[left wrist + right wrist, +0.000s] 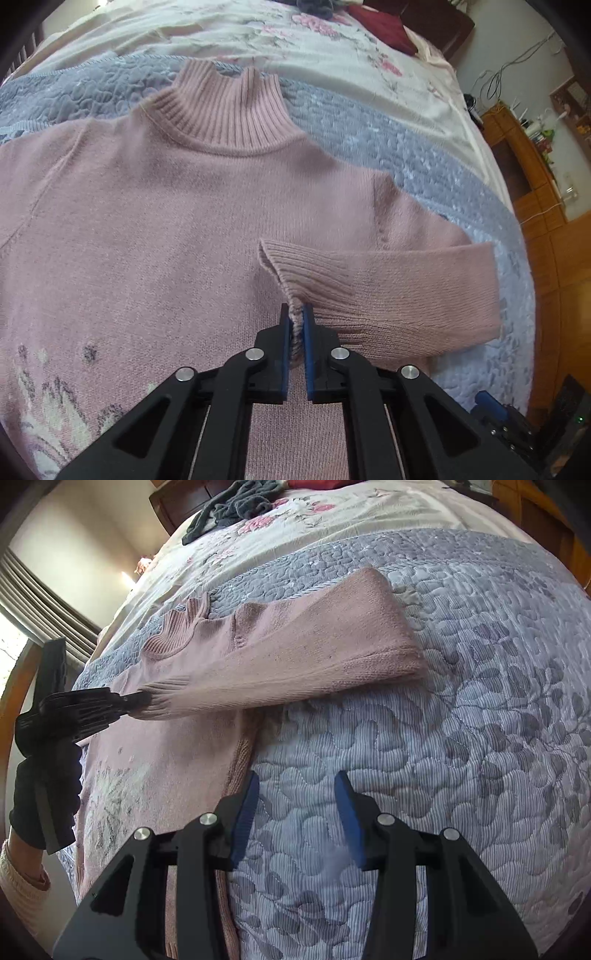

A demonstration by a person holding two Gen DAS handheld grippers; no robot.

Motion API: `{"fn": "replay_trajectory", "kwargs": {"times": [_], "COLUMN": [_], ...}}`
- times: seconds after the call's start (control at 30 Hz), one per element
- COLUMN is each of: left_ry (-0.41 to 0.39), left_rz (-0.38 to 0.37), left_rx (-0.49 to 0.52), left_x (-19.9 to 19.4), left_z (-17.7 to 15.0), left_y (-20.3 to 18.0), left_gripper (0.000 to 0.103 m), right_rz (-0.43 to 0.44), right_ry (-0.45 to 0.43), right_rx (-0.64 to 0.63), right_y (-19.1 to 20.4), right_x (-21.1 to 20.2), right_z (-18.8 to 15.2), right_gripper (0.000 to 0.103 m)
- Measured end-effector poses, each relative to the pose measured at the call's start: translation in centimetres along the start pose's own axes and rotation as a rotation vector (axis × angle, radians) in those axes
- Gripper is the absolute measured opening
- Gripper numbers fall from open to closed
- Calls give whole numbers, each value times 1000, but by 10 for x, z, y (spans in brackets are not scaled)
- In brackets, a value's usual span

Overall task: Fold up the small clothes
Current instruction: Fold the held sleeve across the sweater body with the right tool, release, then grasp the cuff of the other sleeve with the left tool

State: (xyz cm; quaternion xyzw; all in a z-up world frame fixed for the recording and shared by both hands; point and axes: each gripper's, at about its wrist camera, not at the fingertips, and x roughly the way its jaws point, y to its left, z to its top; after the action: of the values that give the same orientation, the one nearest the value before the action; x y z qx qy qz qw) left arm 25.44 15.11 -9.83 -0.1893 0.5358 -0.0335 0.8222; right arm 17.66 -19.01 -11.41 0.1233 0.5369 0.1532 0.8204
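1. pink sweater (155,221) lies flat, front up, on the grey-blue quilt (443,757) over the bed.
2. left gripper (296,317) is clamped on the ribbed cuff (295,273), with the sleeve (424,291) folded across the sweater body.
3. right gripper (295,786) is spread wide, nothing between its fingers, over the quilt just beside the sweater's side edge.

Pink sweater (166,206) soft matt knit, ribbed collar; quilt (461,738) stitched, puckered cloth.

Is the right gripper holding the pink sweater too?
No, the right gripper is open with nothing between its fingers, above the grey quilt beside the pink sweater.
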Motion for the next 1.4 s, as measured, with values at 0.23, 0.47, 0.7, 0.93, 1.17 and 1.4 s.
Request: {"fn": "replay_trajectory", "kwargs": {"times": [0.23, 0.47, 0.7, 0.93, 1.17, 1.4], "left_ry": [-140, -156, -129, -27, -144, -61], "left_rz": [150, 257, 324, 404, 315, 195], "left_rx": [-2, -57, -86, -54, -74, -3], "left_x": [-57, -75, -63, -16, -70, -38], "left_z": [38, 61, 63, 50, 54, 54], "left_y": [67, 140, 180, 200, 192, 148], "left_gripper": [6, 6, 6, 9, 13, 17], "right_rz": [10, 80, 12, -51, -76, -4], "right_ry": [-10, 27, 121, 135, 74, 109], "right_rx": [18, 110, 143, 125, 49, -33], "right_y": [12, 18, 30, 28, 57, 114], "right_x": [3, 35, 90, 111, 76, 92], "right_z": [25, 66, 87, 75, 88, 98], "right_gripper": [45, 58, 47, 35, 47, 48]}}
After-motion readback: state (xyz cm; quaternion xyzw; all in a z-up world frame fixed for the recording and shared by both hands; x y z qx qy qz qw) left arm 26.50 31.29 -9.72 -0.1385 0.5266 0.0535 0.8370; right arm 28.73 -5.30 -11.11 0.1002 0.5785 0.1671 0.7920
